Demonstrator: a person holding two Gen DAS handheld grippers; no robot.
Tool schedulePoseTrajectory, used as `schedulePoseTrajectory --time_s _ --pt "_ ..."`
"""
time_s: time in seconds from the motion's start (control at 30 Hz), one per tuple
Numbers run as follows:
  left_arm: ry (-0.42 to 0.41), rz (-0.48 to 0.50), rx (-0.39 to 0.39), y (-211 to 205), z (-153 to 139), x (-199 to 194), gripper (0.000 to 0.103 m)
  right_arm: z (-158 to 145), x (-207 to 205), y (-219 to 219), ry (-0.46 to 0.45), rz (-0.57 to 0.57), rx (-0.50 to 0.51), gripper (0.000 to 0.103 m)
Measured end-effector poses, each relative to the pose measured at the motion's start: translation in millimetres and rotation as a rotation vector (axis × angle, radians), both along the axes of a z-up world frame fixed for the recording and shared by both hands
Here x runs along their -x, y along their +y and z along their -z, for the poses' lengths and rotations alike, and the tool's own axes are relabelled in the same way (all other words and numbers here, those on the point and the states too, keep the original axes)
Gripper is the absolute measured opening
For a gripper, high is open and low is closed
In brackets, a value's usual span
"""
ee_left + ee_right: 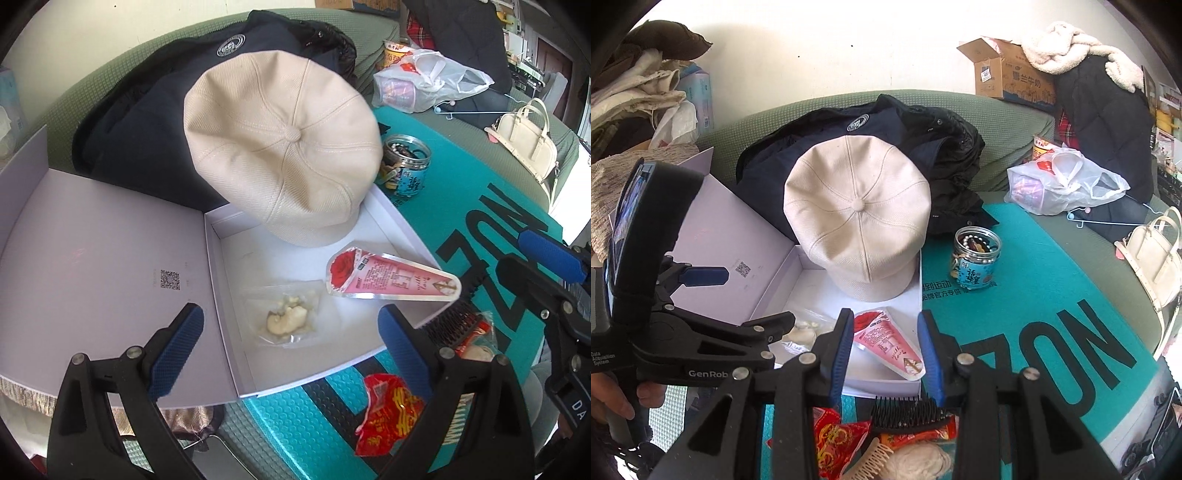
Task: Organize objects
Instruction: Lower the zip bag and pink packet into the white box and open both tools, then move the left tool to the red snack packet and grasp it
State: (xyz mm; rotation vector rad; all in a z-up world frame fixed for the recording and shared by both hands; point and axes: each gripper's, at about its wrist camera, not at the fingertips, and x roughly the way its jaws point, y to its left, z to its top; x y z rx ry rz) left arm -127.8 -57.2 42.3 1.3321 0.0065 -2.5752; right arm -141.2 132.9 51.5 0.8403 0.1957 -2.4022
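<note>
The left gripper (pixel 290 345) fingers stand wide apart, empty; the right gripper (pixel 882 354) fingers are half apart, empty, low in the frame above the white box (pixel 908 387).

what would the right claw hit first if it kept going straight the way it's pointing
Most likely the pink cone-shaped packet lying in the white box; it sits framed between the open right claw fingers. Depth is hard to judge.

Cream hat (pixel 280 147); pink cone packet (pixel 391 278); teal mat (pixel 480 192).
</note>
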Motion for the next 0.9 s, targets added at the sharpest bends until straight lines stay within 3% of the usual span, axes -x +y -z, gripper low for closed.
schedulePoseTrajectory --time_s 0.43,0.9 --pt "0.033 0.052 -0.042 27 -18 -42 0.095 -7 -32 33 -0.036 0.054 0.023 0.045" --pt "-0.001 0.098 -0.089 42 1 -76 0.095 17 -62 51 -0.108 0.068 0.013 0.046"
